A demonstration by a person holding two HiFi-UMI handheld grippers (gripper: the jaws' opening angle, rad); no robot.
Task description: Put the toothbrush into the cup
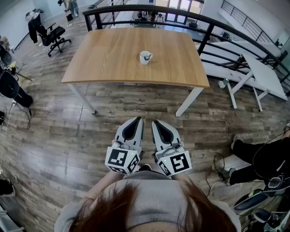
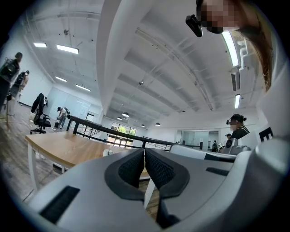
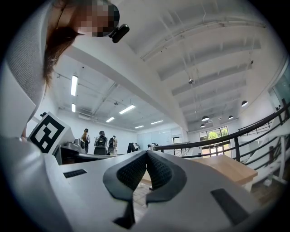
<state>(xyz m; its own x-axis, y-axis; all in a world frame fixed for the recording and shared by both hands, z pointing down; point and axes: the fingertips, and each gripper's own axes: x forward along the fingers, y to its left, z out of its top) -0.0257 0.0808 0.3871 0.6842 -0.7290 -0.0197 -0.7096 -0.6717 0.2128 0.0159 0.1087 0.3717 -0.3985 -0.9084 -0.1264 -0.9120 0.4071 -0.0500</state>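
A white cup (image 1: 145, 57) with a dark mark stands upright near the middle of the wooden table (image 1: 108, 63). No toothbrush shows in any view. My left gripper (image 1: 135, 121) and right gripper (image 1: 157, 123) hang side by side over the floor, short of the table's near edge, pointing towards it. In the left gripper view the left gripper (image 2: 144, 152) has its pads together with nothing between them, and the cup (image 2: 106, 152) peeks out just left of the jaws. In the right gripper view the right gripper (image 3: 147, 153) is likewise shut and empty, with the table (image 3: 226, 167) to its right.
A black railing (image 1: 149, 9) curves behind the table. A black office chair (image 1: 54, 36) stands at the far left. White tables (image 1: 263, 72) stand to the right. A seated person's legs (image 1: 263, 156) and cables lie on the floor at the right.
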